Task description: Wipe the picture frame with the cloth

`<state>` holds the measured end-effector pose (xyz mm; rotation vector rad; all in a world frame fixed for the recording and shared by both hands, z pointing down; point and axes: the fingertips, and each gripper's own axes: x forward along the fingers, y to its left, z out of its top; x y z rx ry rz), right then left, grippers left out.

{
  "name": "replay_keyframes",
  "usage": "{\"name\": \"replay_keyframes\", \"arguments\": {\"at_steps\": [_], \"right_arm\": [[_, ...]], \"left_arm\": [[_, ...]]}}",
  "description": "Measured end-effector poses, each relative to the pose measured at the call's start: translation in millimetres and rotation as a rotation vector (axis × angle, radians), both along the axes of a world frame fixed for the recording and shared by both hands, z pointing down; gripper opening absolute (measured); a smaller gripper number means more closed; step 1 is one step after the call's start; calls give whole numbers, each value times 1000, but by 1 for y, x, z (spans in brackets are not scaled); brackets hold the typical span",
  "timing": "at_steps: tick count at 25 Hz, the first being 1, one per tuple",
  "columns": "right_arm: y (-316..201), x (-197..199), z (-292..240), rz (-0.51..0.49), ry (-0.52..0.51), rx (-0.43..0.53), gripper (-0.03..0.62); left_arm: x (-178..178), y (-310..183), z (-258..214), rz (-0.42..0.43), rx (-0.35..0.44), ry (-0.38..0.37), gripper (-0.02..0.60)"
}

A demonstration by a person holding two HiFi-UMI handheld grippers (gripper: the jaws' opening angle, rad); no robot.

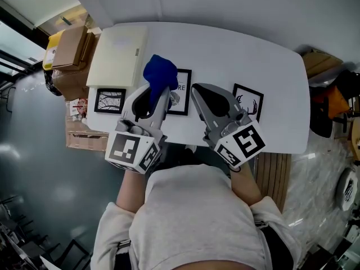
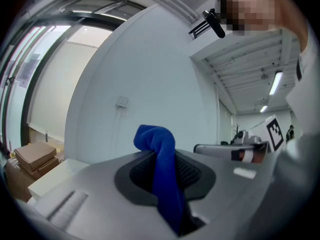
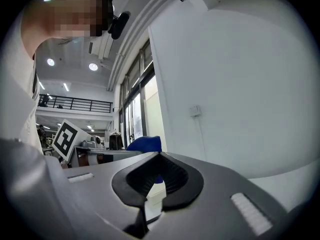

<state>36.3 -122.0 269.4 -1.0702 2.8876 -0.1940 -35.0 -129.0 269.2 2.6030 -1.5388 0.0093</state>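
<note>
At the far left of the head view, cardboard boxes [image 1: 70, 49] sit off the edge of the white worktop [image 1: 236, 55], and a flat cream board [image 1: 117, 55] lies on its upper left part. Just below that board lies the left picture frame [image 1: 109, 100], a black-rimmed one. Right of it, your left tongs [image 1: 156, 94] are clamped on the blue cloth [image 1: 160, 75]. The left gripper view shows the cloth [image 2: 162, 174] pinched between the two jaws of the left tongs [image 2: 160, 156], with its bunched end standing up past the tips. In the head view the cloth covers the left edge of the middle picture frame [image 1: 184, 91], near the centre of the picture; you cannot tell whether it touches the frame. Further right, your right tongs [image 1: 198, 91] reach over the worktop beside that frame. In the right gripper view the right tongs [image 3: 159, 156] have their jaws together at the tips with nothing between them, and the cloth [image 3: 145, 144] shows behind them to the left. At the right of the head view, the right picture frame [image 1: 248, 101] lies tilted on the worktop, apart from both tongs.
</note>
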Motion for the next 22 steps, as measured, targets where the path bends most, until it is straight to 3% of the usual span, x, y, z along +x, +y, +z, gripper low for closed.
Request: {"name": "replay_keyframes", "arguments": {"at_steps": [12,22], "right_arm": [[-21,4,8,-66,-27,-17,2],[-51,-4,16,-6,-17,-38,2]], "left_arm": [[6,-15,5,-61,-21,-20,66],[-16,-45,25,-49,-82,-21,66]]}}
